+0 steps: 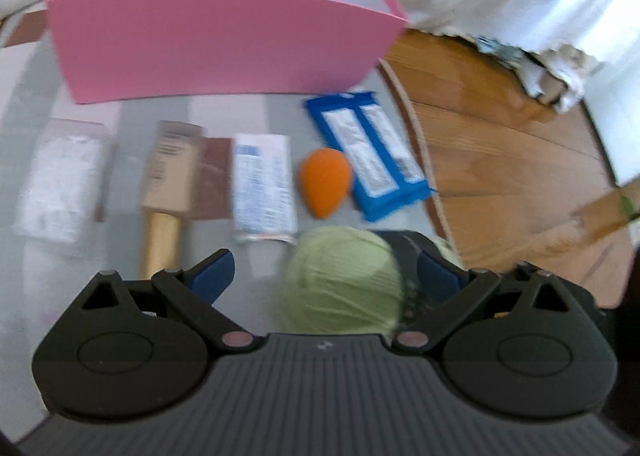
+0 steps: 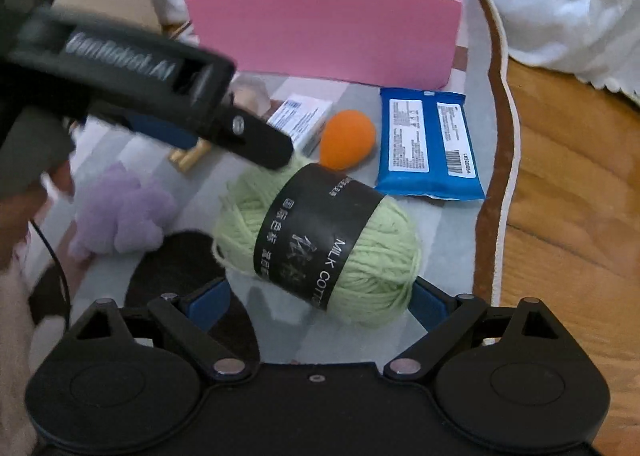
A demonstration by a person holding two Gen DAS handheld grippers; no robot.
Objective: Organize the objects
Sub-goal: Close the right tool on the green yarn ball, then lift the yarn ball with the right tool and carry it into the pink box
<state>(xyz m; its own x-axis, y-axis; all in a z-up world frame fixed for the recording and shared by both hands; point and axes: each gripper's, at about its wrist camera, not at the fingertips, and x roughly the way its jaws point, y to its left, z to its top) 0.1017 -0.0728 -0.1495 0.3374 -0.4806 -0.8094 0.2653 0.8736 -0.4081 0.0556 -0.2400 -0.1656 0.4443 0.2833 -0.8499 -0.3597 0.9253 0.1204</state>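
Green yarn ball between two wide-open tools

The pale green yarn ball (image 2: 316, 240), wrapped in a black printed label, lies on the rug; left tool (image 1: 326, 276) and right tool (image 2: 320, 300) both gape, gripping nothing.

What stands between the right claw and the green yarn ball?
Nothing visible. The green yarn ball lies just ahead of the open right claw. The left claw hovers over its far end, not between them.

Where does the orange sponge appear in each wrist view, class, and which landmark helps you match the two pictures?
Left wrist view: the orange sponge lies at centre, just left of the blue pack.
Right wrist view: the sponge lies above centre, again just left of the blue pack.
Shared landmark: the pink box behind both.
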